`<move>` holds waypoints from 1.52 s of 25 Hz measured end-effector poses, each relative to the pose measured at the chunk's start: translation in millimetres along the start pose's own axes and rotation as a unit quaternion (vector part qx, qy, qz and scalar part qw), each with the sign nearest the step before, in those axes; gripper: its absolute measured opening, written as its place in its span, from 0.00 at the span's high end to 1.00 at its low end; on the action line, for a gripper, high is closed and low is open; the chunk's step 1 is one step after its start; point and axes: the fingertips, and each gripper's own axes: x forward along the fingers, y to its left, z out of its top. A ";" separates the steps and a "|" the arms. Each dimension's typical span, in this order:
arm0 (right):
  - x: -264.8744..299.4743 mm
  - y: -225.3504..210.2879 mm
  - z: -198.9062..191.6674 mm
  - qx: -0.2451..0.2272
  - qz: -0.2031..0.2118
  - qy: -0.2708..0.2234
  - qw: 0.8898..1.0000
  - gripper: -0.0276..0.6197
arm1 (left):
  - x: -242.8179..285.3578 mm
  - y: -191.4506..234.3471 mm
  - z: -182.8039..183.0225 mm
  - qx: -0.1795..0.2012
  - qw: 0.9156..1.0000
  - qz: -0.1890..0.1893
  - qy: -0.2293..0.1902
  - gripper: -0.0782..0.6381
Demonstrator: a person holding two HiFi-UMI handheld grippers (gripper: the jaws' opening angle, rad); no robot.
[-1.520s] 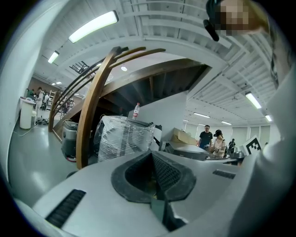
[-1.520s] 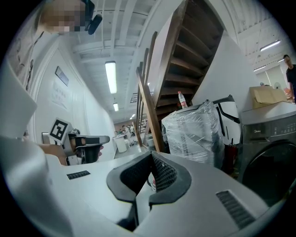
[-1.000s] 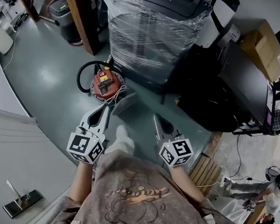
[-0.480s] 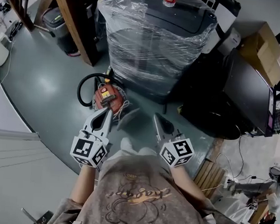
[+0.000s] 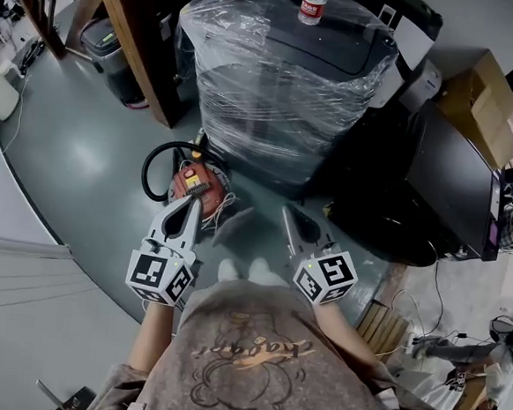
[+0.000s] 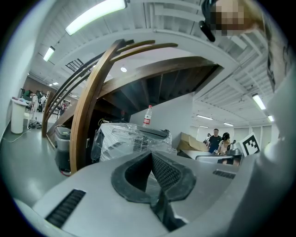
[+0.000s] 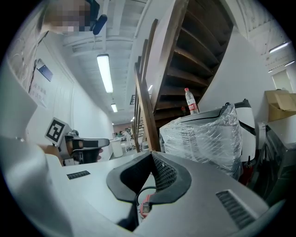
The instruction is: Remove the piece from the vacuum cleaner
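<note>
The red vacuum cleaner (image 5: 193, 184) stands on the grey floor with its black hose (image 5: 157, 159) looped at its left. In the head view my left gripper (image 5: 192, 206) is shut and empty, its tip over the vacuum's near edge. My right gripper (image 5: 288, 216) is also shut and empty, held to the right of the vacuum and apart from it. In the right gripper view the shut jaws (image 7: 151, 155) point level into the room, and a bit of the red vacuum (image 7: 144, 207) shows below them. The left gripper view shows its shut jaws (image 6: 151, 155) only, with the vacuum hidden.
A large plastic-wrapped machine (image 5: 284, 78) stands just behind the vacuum, a water bottle (image 5: 314, 3) on top. A wooden stair beam (image 5: 128, 35) and a bin (image 5: 106, 37) are at the left. A black cabinet (image 5: 440, 174) and a cardboard box (image 5: 482, 89) stand at the right. People stand far off.
The view has closed in on the vacuum. My left gripper's tip has come from short of the vacuum to over its near edge. Both grippers stay shut.
</note>
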 end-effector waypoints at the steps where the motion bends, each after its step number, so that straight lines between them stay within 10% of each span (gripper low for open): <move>1: 1.2 -1.6 1.8 0.000 0.003 -0.001 1.000 0.96 | 1.3 0.5 0.8 0.002 1.000 0.003 0.000 0.89; 14: 10.2 -13.7 7.9 -0.001 0.040 -0.015 0.999 0.92 | 17.1 -3.9 4.2 -0.006 1.000 0.011 -0.016 0.88; 25: 26.4 -20.4 11.7 0.015 0.087 -0.028 0.996 0.54 | 28.3 -1.2 11.0 -0.015 0.999 0.005 -0.044 0.44; 38: 66.3 -17.9 -41.9 -0.019 0.155 0.063 0.986 0.53 | 39.0 19.6 -44.1 -0.033 0.999 0.009 0.039 0.42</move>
